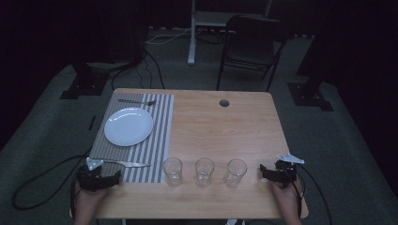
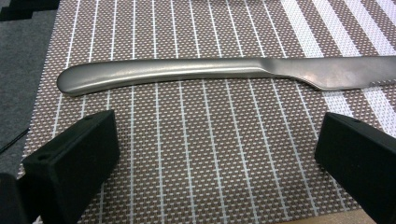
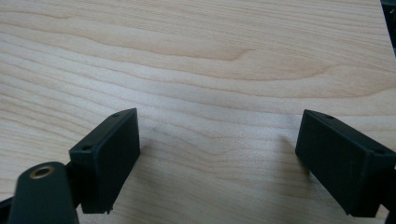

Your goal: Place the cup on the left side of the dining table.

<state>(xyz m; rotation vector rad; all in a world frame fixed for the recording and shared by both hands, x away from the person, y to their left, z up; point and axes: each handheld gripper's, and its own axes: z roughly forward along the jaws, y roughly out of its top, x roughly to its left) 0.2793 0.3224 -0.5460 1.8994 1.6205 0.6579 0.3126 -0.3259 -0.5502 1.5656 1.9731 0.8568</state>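
Dim room, wooden table (image 1: 220,126) under the lamp. Striped placemat (image 1: 155,140) at far left, carrying white plate (image 1: 128,126), fork (image 1: 137,101) beyond it, table knife (image 2: 224,72) along the near edge. Left gripper (image 2: 217,154) hovering just short of that knife, jaws spread wide, nothing between. Three empty glasses (image 1: 204,171) lined up mid-table. Right gripper (image 3: 217,154) over bare wood, jaws wide apart too.

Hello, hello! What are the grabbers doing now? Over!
Left gripper open, just short of the knife on the striped placemat. Right gripper open over bare table. Nothing in the way.
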